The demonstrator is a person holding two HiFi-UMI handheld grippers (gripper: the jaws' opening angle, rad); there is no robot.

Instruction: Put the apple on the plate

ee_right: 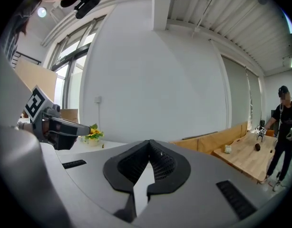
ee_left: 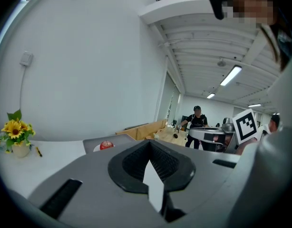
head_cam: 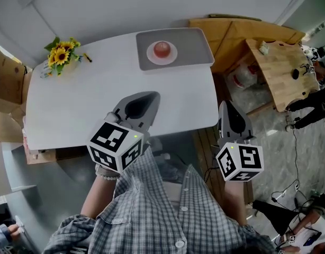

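We've got a white table (head_cam: 72, 105), rounded corners, mostly bare. A grey tray (head_cam: 197, 49) sits flat at its far right corner, with a small pink plate (head_cam: 172, 57) directly on it. Sunflowers in a vase (head_cam: 61, 54) stand at the far left corner, a small dark stick (head_cam: 87, 57) just beside them. Right of it we see a separate wooden table (head_cam: 281, 89) carrying a pale lump (head_cam: 264, 48) and a dark lump (head_cam: 295, 73), well apart.

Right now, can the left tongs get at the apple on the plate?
Probably yes: the white table between the left tongs and the apple is bare, so the path looks free. They are shut and must open first.
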